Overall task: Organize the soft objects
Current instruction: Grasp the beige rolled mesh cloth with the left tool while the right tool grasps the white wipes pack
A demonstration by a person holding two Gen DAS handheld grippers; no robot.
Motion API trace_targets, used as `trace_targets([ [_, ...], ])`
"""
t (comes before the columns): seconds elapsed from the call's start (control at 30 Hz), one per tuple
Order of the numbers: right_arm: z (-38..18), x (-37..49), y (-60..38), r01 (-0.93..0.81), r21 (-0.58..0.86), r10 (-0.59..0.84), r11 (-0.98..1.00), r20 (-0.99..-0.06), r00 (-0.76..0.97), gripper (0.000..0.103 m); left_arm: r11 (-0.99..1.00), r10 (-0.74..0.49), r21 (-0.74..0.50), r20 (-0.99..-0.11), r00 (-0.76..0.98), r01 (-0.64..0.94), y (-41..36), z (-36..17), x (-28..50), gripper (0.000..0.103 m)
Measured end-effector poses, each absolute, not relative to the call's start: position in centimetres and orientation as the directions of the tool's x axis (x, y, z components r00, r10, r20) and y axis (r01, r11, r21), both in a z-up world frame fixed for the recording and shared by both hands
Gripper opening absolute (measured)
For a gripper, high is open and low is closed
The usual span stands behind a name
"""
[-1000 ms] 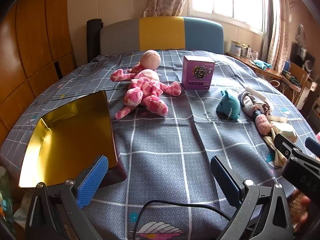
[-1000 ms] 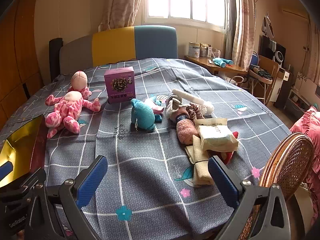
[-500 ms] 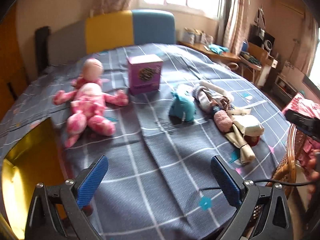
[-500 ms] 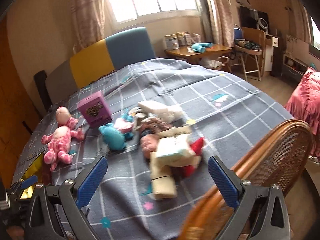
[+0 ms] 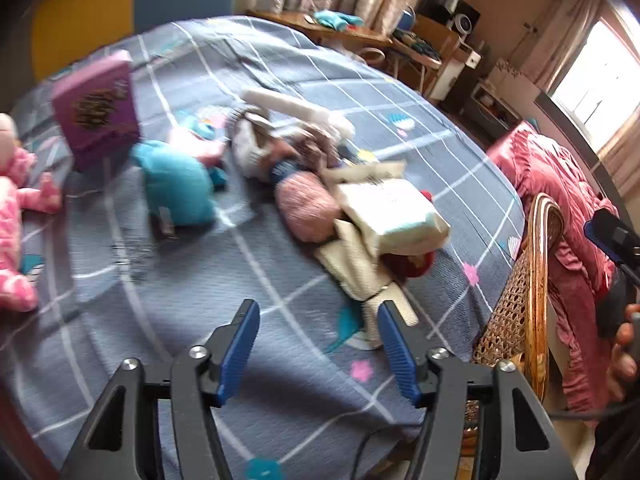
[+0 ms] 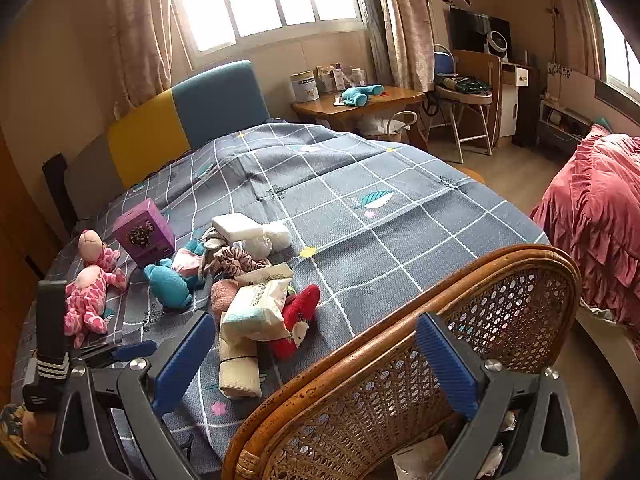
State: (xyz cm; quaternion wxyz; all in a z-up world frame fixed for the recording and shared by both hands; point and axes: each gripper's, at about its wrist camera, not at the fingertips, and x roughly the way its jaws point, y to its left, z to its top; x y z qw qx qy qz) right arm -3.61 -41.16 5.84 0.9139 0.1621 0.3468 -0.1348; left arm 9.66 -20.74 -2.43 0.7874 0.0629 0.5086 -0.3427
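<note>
Soft toy pile [image 6: 256, 280] centre-left on grey bedspread [image 6: 380, 216]; rattan chair back [image 6: 400, 360] lower centre betw. spread right gripper [image 6: 316, 356] fingers.

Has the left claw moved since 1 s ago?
Yes. The left claw swung right: it faced the gold tin, now the sock pile by the chair.

- The left gripper [image 5: 318, 346] hangs with its blue-padded jaws spread apart and nothing between them.
- The right gripper [image 6: 316, 350] is held with its jaws wide apart, gripping nothing.
</note>
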Motion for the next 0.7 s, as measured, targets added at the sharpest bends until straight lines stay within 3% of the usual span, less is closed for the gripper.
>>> trace_targets([
  [0.3, 4.5, -3.9, -42.3, 0.362, 0.222, -0.114, 0.905, -0.695, 0.710, 0.103, 0.752, -0.431, -0.255, -0.888, 0.161, 0.608, -27.9, -6.9, 10.2, 0.057],
  [0.33, 4.5, -3.8, -42.4, 0.359, 0.222, -0.111, 0.907, -0.696, 0.709, 0.102, 0.757, -0.420, -0.245, -0.893, 0.163, 0.606, -28.2, -7.4, 10.4, 0.053],
  [0.43, 4.7, -3.0, -42.4, 0.332, 0.235, -0.078, 0.913, -0.700, 0.710, 0.098, 0.746, -0.453, -0.264, -0.874, 0.175, 0.611, -27.5, -7.9, 10.1, 0.039],
  [0.53, 5.1, -1.2, -42.0, 0.281, 0.244, -0.028, 0.928, -0.707, 0.707, 0.090, 0.738, -0.490, -0.283, -0.848, 0.200, 0.612, -25.4, -6.9, 9.8, 0.038],
  [0.7, 4.1, 4.2, -39.7, 0.173, 0.240, 0.083, 0.955, -0.779, 0.621, 0.088, 0.737, -0.527, -0.280, -0.808, 0.264, 0.616, -21.1, -4.7, 9.3, 0.037],
])
